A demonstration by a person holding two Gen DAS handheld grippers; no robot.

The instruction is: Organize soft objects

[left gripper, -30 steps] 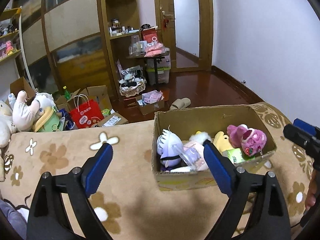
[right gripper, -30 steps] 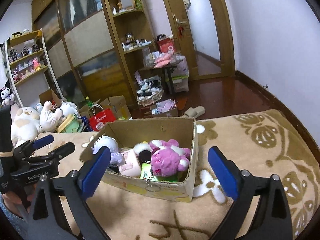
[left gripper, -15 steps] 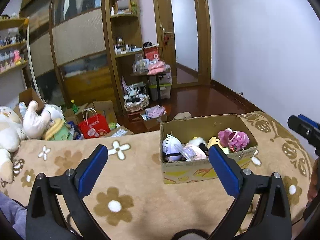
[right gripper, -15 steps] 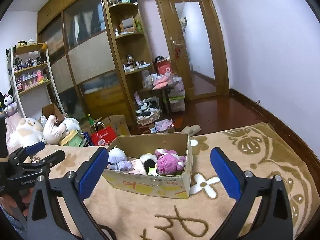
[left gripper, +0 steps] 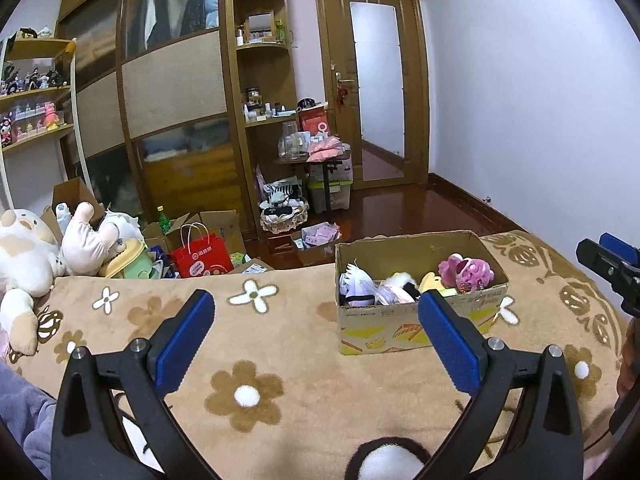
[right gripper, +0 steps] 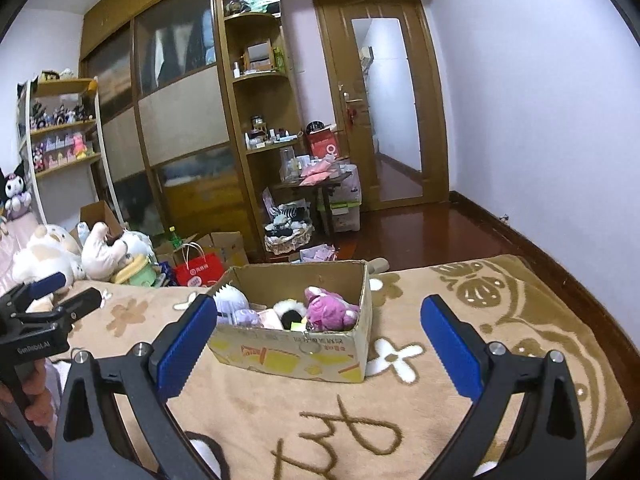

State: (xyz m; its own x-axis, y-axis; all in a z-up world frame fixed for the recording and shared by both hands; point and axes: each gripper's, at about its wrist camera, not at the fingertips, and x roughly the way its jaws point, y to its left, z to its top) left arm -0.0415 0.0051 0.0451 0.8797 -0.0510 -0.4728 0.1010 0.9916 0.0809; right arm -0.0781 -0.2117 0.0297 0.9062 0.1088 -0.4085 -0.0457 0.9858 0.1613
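Right wrist view alone shows the pink plush [right gripper: 328,310] probably lying lengthwise across the cardboard box [right gripper: 296,354], left gripper [left gripper: 314,344] and right gripper [right gripper: 320,346] jaws both wide apart, empty.

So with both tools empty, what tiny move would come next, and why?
Probably lower the open left gripper toward the black-and-white plush just beneath it. The brown cardboard box already holds toys; this one lies outside on the beige flowered blanket.

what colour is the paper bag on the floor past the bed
Red, with white handles and a white logo; the paper bag shows best in the left wrist view.
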